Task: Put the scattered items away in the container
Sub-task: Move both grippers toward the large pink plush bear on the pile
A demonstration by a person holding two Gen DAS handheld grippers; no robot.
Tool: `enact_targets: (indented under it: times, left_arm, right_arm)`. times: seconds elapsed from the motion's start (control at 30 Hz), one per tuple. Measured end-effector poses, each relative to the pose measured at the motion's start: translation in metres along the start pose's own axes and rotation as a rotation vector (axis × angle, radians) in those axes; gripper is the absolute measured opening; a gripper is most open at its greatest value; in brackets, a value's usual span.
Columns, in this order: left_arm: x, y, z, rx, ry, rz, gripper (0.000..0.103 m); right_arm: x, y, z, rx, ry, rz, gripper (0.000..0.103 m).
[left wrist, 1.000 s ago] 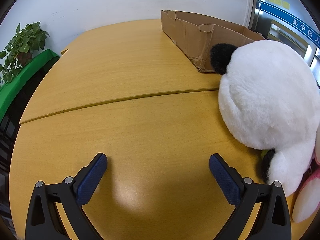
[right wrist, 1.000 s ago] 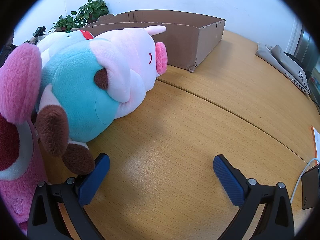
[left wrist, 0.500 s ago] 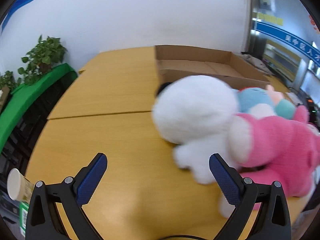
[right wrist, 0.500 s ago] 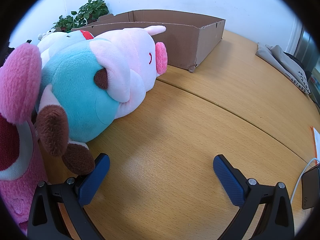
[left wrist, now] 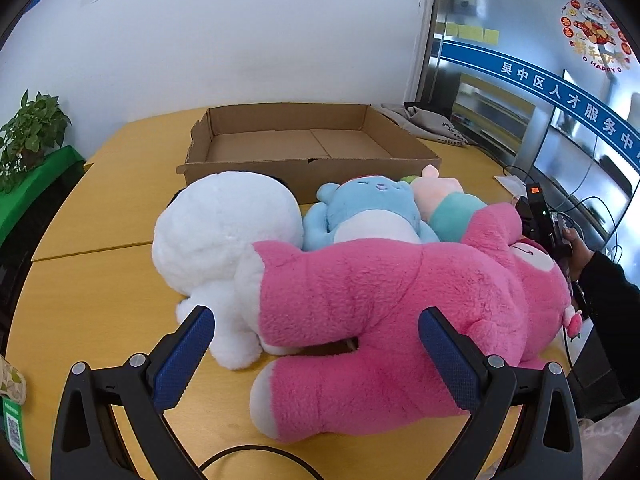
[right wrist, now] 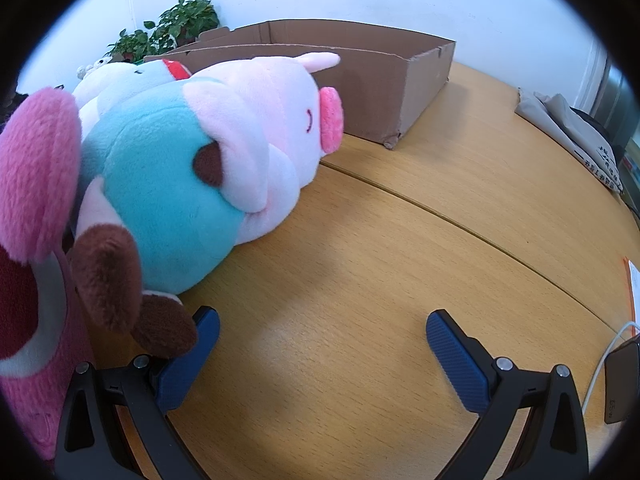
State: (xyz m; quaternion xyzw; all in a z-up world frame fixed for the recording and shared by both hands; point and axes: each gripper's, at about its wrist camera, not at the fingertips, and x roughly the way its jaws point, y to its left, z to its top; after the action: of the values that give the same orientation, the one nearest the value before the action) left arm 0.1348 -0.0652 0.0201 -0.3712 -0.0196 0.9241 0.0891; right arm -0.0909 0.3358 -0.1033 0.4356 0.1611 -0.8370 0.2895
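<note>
Only the left wrist view shows inside the cardboard box (left wrist: 304,148)

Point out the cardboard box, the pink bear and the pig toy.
cardboard box (left wrist: 256,171): left wrist view, front wall.
pink bear (left wrist: 372,280): left wrist view, its back.
pig toy (right wrist: 264,96): right wrist view, its head.

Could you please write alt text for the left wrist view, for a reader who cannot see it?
The open left gripper hovers over a pink plush toy lying on a wooden table. Behind it lie a white plush, a blue plush and a pink pig plush, before an empty cardboard box.
</note>
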Motion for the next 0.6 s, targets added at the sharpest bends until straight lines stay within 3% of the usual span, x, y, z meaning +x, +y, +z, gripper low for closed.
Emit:
enact_targets:
  times: [0.17,0.3,0.47,0.6]
  left_arm:
    - [-0.005,-0.013,0.004,-0.003,-0.005,-0.025,0.103]
    - [-0.01,-0.012,0.006,-0.012,-0.005,-0.043,0.103]
    - [-0.021,-0.023,0.006,0.015,-0.031,-0.045,0.103]
    - [-0.026,-0.037,0.002,0.021,-0.068,-0.043,0.103]
  right_arm:
    - [-0.054,-0.018,-0.029,0.149,0.014,-0.202,0.102]
    - [-0.133,-0.009,-0.05,0.263,-0.081,-0.337,0.102]
    - [-0.213,0.059,-0.057,0.342,-0.189,-0.384,0.102]
    - [-0.232,0.129,-0.048,0.377,-0.226,-0.351,0.102]
